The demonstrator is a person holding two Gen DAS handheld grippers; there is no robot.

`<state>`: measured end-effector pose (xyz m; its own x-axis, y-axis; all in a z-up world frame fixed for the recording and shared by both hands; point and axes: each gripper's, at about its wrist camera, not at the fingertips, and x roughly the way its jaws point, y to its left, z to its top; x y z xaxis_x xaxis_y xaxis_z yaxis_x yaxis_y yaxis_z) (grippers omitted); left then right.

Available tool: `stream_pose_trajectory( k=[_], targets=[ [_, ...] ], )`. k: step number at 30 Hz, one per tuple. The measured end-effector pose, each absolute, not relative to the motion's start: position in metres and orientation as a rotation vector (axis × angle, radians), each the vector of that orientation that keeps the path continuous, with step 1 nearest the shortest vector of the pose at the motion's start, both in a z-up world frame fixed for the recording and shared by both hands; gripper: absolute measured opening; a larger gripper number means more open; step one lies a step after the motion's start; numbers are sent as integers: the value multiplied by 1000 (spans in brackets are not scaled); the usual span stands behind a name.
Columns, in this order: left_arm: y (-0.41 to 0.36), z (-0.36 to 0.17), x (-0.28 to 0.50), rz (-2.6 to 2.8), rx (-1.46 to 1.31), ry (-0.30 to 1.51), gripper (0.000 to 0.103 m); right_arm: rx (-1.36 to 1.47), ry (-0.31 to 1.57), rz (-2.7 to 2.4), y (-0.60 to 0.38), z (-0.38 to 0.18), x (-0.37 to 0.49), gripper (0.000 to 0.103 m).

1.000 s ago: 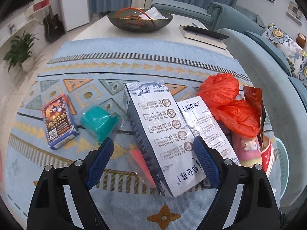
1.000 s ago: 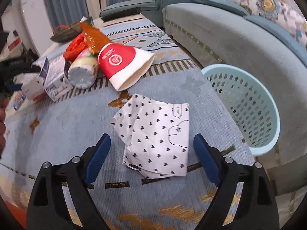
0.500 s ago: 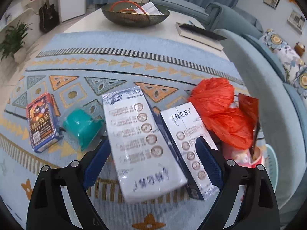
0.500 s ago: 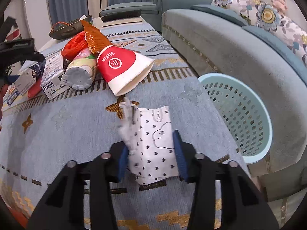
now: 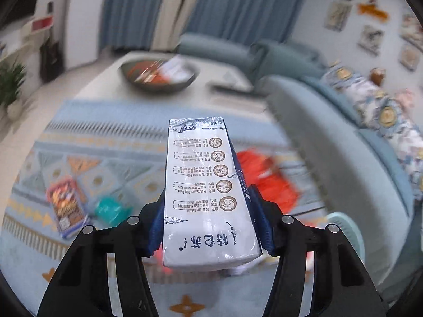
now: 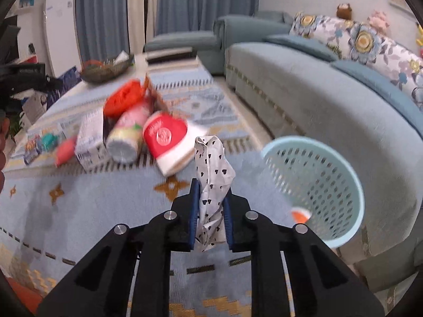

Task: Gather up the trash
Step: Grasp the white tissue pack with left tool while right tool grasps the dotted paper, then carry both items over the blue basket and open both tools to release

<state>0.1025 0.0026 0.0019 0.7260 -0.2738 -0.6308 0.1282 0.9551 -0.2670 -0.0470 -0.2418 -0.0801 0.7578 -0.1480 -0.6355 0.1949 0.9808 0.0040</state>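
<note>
both tongs are loaded and lifted off the rug, nothing dropped in yet. the left tongs (image 5: 210,227) are clamped on the milk carton (image 5: 205,192), a white printed box sticking straight out ahead between the pads. the right tongs (image 6: 211,218) are clamped on the heart-print paper (image 6: 212,185), crumpled and standing up from the grip. the basket (image 6: 341,185) sits ahead and right of the right tongs, with one small orange scrap inside. left to collect, ahead and left: red paper cup (image 6: 166,137), can (image 6: 125,140), second carton (image 6: 88,142), orange bag (image 6: 123,100)
</note>
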Motion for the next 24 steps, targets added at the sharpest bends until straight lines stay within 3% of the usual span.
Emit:
stream_pose_trajectory(
  k=[5, 14, 19, 24],
  targets=[
    [-50, 44, 77, -372, -138, 625, 55, 93, 588, -249, -268, -44, -64, 14],
    [-172, 59, 65, -592, 7, 623, 55, 295, 600, -430, -363, -35, -57, 14],
    [-234, 48, 71, -716, 40, 676, 56, 383, 634, -515, -402, -51, -56, 14],
    [-284, 3, 85, -799, 45, 803, 55, 501, 768, -558, -434, -90, -38, 14]
  ],
)
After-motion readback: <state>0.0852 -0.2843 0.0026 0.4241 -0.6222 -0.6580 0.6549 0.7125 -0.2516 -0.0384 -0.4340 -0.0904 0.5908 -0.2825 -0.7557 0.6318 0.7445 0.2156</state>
